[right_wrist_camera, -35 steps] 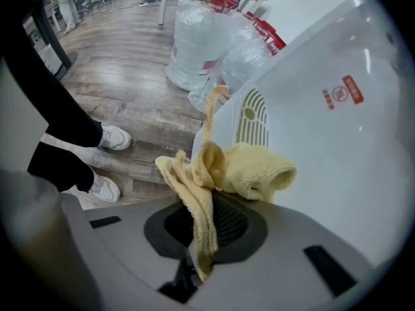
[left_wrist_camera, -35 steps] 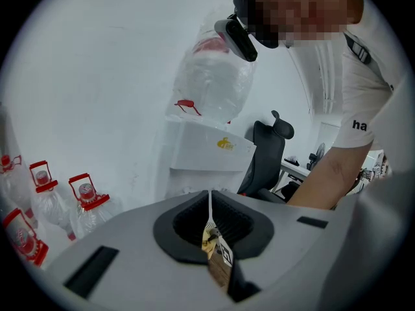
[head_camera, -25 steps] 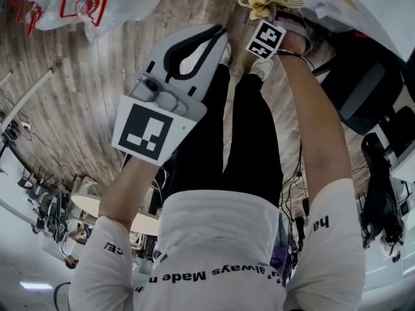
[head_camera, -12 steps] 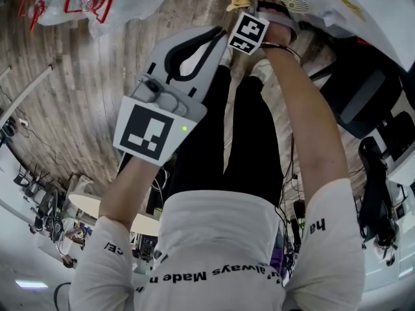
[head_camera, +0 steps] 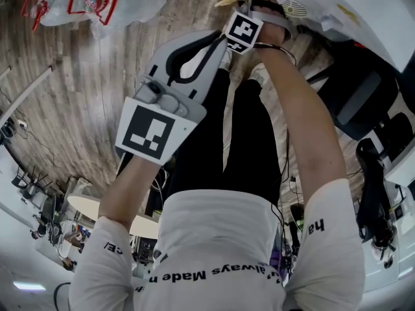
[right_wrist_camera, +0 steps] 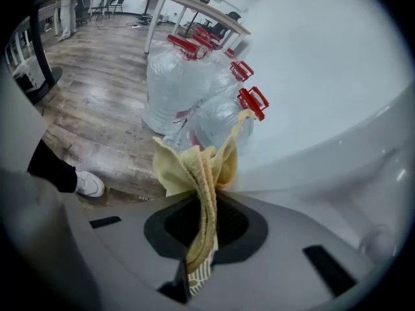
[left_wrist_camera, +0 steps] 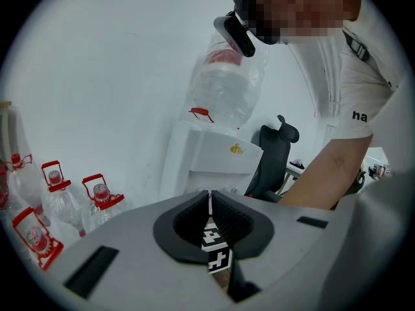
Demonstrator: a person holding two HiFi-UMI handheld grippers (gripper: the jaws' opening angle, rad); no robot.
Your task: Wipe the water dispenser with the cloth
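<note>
Cloth (right_wrist_camera: 194,167), yellow and bunched, is pinched in the right gripper (right_wrist_camera: 206,203), whose 2 jaws are pressed onto its folds. Its free end is fanned out just beside a white curved surface, judged to be part of the water dispenser (left_wrist_camera: 217,157). The left gripper (left_wrist_camera: 209,199) is held apart from it, jaws together on nothing. The cloth is judged light, soft and limp, so it is best gripped deep in the bunch, with enough left loose to lie flat. The dispenser is seen upright with a bottle (left_wrist_camera: 227,76) on top.
</note>
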